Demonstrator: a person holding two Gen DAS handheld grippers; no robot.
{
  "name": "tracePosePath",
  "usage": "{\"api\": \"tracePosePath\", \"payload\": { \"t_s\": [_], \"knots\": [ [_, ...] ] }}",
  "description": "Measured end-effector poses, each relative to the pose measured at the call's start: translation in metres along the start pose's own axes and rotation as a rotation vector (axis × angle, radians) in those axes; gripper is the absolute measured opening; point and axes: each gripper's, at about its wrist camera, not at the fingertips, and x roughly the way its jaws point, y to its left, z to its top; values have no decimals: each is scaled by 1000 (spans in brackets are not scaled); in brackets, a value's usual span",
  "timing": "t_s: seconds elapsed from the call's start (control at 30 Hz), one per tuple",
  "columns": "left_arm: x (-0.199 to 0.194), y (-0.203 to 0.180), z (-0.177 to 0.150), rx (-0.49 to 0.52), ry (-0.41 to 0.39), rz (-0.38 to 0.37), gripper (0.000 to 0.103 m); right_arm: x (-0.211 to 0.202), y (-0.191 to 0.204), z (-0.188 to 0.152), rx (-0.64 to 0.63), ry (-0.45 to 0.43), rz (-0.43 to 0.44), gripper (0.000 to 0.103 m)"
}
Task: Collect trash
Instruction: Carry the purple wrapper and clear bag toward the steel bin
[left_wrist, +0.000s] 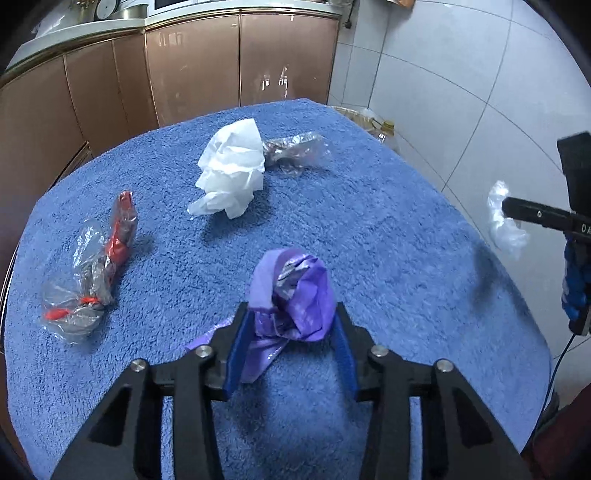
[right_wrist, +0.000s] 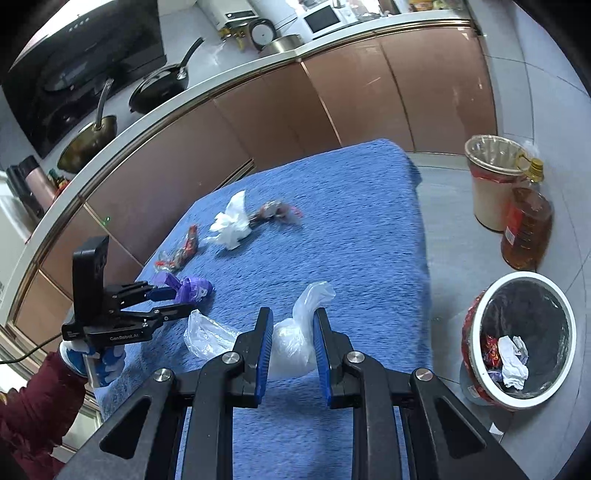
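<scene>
Brown glossy kitchen cabinets (left_wrist: 192, 70) stand behind a table covered with a blue fluffy towel (left_wrist: 369, 229), and on this towel several pieces of trash are spread. At the near side the left gripper (left_wrist: 291, 317) has its two fingers around a crumpled purple wrapper (left_wrist: 295, 291); the blue pads (left_wrist: 236, 350) stand on both sides of the wrapper and seem to touch it, but if they really press it I cannot tell. One tail of the purple wrapper lies flat on the towel under the left finger. Further on the towel rest a white crumpled tissue (left_wrist: 232, 170), a clear plastic wrapper (left_wrist: 295, 151) just beside it, and on the left a clear wrapper with red print (left_wrist: 96, 273). The right gripper (right_wrist: 291, 332) is clamped on a white plastic bag (right_wrist: 295, 339); its fingers are only a little apart, with the bag squeezed between the blue pads and one end standing up above them. From the right wrist view the bag is held above the right part of the towel. On the grey floor at the right stands a round trash bin (right_wrist: 480, 317) with white rim, and some paper and wrappers lie already inside. A second bin (right_wrist: 491, 184) and a bottle of oil (right_wrist: 528, 225) stand further back.
</scene>
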Motion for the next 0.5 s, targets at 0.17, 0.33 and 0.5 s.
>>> {"api": "tracePosePath", "payload": {
  "t_s": [0.17,0.33,0.5],
  "knots": [
    [-3,-7,12,-22,-11,19,34,-9,-21,2,35,-40,5,20],
    [-10,-37,41,-3,-48,-32,34,-25,-52,3,81,-103,-16,20],
    [3,-92,86,53,-74,-149,34,-48,-97,3,163,-163,-141,20]
  ]
}}
